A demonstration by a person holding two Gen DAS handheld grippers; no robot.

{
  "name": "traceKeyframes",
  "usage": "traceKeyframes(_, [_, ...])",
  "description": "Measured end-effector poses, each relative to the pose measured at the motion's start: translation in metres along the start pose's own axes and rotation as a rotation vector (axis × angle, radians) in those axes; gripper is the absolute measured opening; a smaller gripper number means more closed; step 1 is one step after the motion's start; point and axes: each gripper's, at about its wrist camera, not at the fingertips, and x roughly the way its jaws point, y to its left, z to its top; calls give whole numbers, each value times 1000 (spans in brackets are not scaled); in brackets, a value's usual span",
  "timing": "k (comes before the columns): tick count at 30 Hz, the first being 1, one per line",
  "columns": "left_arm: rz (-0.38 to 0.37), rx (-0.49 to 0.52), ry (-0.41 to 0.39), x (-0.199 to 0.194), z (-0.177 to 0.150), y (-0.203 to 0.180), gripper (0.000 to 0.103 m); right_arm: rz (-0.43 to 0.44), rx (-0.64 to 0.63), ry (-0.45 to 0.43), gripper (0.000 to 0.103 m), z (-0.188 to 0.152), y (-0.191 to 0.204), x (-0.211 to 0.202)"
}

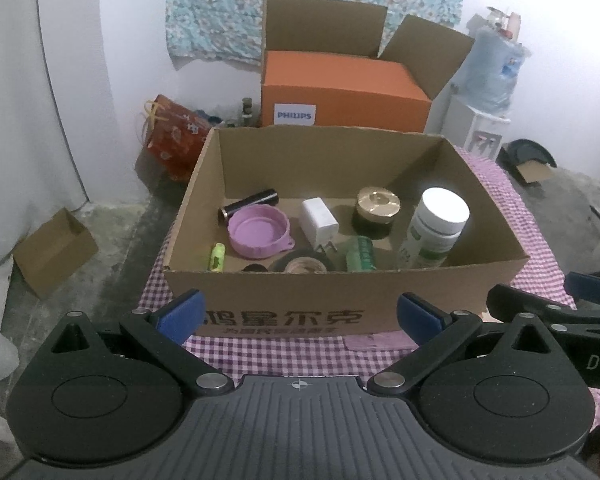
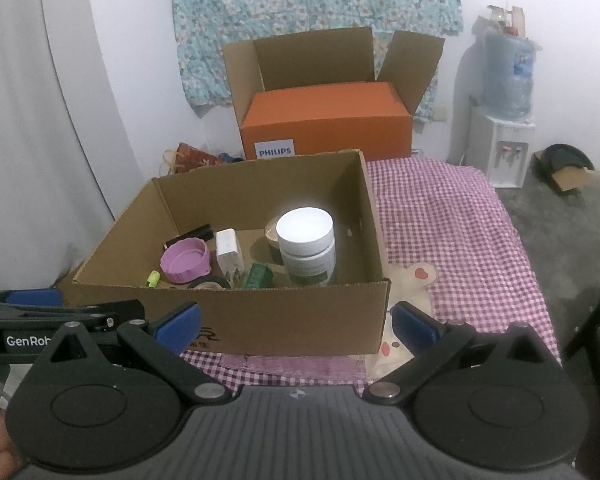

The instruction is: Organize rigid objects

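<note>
An open cardboard box (image 1: 284, 316) (image 2: 260, 320) stands on a purple checked cloth (image 2: 452, 232). Inside it are a white-capped bottle (image 1: 436, 228) (image 2: 308, 246), a pink lid (image 1: 259, 232) (image 2: 185, 260), a white charger (image 1: 319, 220) (image 2: 229, 254), a gold-lidded jar (image 1: 376, 210), a black cylinder (image 1: 249, 203), a green roll (image 1: 360, 254), a tape ring (image 1: 303, 265) and a small yellow-green item (image 1: 217, 257). My left gripper (image 1: 300, 316) is open and empty in front of the box. My right gripper (image 2: 294, 322) is open and empty by the box's near right corner.
An orange Philips box (image 1: 340, 96) (image 2: 324, 120) sits in a bigger carton behind. A water dispenser (image 2: 504, 120) stands at the right, a red patterned bag (image 1: 176, 136) and a small carton (image 1: 54, 252) on the floor at the left.
</note>
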Motion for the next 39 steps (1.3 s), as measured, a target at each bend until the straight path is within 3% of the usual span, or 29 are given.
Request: traceKeyframes(39, [15, 5, -4, -3, 1, 1, 102, 1, -8, 2, 103, 1, 3, -1])
